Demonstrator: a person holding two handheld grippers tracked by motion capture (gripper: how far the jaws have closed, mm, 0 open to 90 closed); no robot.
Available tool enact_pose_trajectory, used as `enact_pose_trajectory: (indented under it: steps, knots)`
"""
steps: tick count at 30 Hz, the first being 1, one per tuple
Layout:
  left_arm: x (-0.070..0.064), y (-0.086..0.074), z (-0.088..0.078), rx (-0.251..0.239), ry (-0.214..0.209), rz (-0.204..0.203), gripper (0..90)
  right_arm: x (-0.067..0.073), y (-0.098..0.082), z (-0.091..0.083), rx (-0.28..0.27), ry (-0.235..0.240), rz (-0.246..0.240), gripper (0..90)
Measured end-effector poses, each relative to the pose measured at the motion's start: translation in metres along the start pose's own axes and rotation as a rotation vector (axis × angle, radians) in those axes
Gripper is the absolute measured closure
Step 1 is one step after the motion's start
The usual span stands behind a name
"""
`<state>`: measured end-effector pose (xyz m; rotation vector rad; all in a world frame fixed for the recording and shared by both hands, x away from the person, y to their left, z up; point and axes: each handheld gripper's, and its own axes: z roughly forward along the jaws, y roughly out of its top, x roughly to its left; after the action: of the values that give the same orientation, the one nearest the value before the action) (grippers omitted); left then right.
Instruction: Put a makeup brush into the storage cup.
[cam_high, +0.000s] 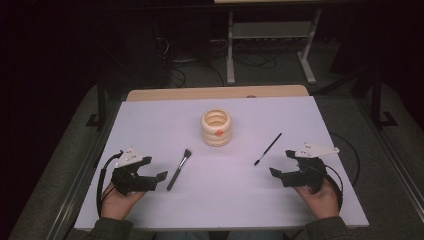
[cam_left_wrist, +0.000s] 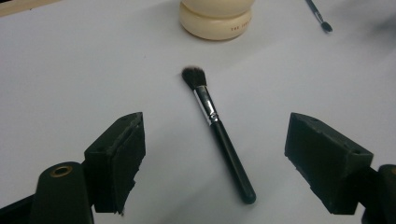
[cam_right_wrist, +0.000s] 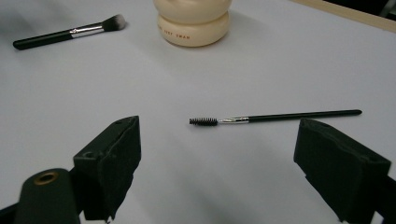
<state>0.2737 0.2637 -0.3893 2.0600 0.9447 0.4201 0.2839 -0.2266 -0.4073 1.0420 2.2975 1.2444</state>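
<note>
A cream ribbed holder (cam_high: 216, 128) with an orange dot stands at the middle of the white table (cam_high: 150, 125). A black-handled makeup brush (cam_high: 179, 169) lies left of centre, bristles toward the holder. My left gripper (cam_high: 154, 168) rests open just left of it; in the left gripper view the makeup brush (cam_left_wrist: 219, 133) lies between and ahead of the spread jaws. A thin spoolie brush (cam_high: 267, 149) lies right of centre. My right gripper (cam_high: 283, 163) is open beside it; the spoolie brush (cam_right_wrist: 275, 116) lies crosswise ahead of its jaws.
A wooden strip (cam_high: 217, 92) runs along the table's far edge. Behind it stand a desk frame (cam_high: 270, 45) and loose cables on a dark floor. Black cables loop off both grippers at the table's left and right sides.
</note>
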Motion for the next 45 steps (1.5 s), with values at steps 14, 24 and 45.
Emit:
enact_pose_trajectory:
  steps: [14, 24, 45]
  knots:
    - [-0.006, 0.024, 0.022, 0.133, 0.034, 0.016, 32.4, -0.002, 0.001, -0.002, -0.011, 0.005, 0.001, 14.0]
    - [-0.003, 0.039, 0.045, 0.270, 0.025, -0.012, 38.5, -0.001, 0.002, -0.001, -0.007, 0.013, 0.000, 14.0]
    - [-0.015, 0.037, 0.082, 0.442, 0.014, 0.000, 53.6, 0.000, 0.002, 0.000, -0.004, 0.021, -0.011, 14.0]
